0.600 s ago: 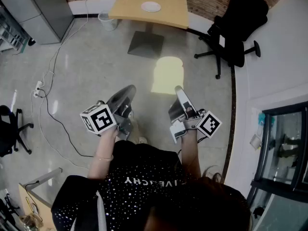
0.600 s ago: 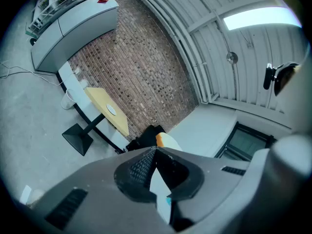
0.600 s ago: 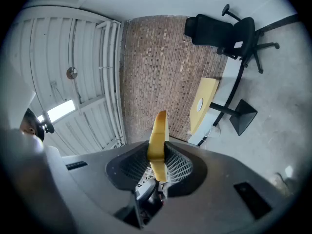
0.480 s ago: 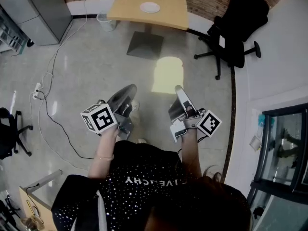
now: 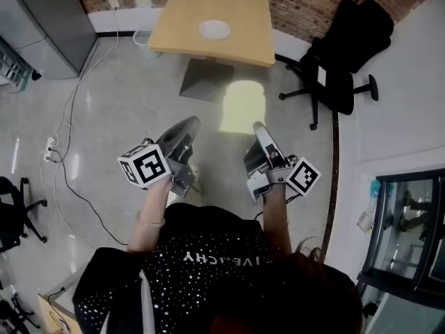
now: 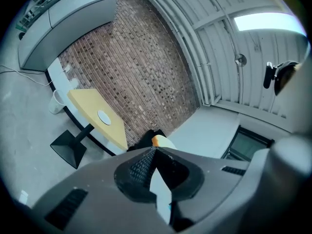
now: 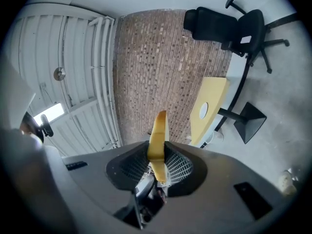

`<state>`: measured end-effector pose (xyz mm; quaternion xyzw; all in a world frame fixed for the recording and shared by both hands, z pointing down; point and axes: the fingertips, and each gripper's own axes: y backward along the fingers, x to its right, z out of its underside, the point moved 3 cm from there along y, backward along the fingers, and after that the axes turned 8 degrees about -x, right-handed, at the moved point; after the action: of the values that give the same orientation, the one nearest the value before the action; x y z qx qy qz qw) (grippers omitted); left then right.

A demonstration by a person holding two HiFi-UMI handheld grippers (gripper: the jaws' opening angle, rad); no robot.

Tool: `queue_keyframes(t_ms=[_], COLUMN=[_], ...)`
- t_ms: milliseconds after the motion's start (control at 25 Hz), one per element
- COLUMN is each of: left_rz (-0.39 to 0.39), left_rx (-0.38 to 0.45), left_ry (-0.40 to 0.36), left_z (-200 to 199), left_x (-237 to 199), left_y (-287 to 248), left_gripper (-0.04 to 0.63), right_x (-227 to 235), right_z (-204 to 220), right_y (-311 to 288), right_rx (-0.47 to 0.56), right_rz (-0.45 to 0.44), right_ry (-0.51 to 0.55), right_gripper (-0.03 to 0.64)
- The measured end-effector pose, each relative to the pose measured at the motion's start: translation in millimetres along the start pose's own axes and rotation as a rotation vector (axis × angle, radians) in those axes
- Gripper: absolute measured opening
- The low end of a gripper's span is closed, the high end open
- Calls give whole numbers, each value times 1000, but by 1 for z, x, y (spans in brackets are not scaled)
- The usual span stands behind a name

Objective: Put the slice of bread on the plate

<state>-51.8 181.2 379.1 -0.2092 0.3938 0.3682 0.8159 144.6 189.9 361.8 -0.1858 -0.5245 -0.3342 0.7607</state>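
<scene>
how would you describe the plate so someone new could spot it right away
Look to the square light-wood table on a single pedestal by the brick wall. The plate is the small white round dish lying on its top, the only thing on that table.

Bright, even light. The ceiling lamp (image 6: 265, 21) glares white at 1 o'clock in the left gripper view. The slice of bread (image 5: 243, 106) looks washed out in the head view. Gripper views bend toward dark round edges.
</scene>
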Motion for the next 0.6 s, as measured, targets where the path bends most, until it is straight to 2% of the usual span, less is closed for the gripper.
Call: queue_keyframes(t_ms=[280,600], left_rz=[14,9], left_rx=[-1,-31], left_ry=[20,4], left_z=[-68,-126], left_x=[-47,-86], left_y=[-45,-88], left_gripper=[9,9], right_x=[23,47], right_z=[-44,-86], right_y=[-78,-149], right_rx=[-10,-11], right_rz=[6,17], right_ry=[-7,-27], right_gripper=[95,95])
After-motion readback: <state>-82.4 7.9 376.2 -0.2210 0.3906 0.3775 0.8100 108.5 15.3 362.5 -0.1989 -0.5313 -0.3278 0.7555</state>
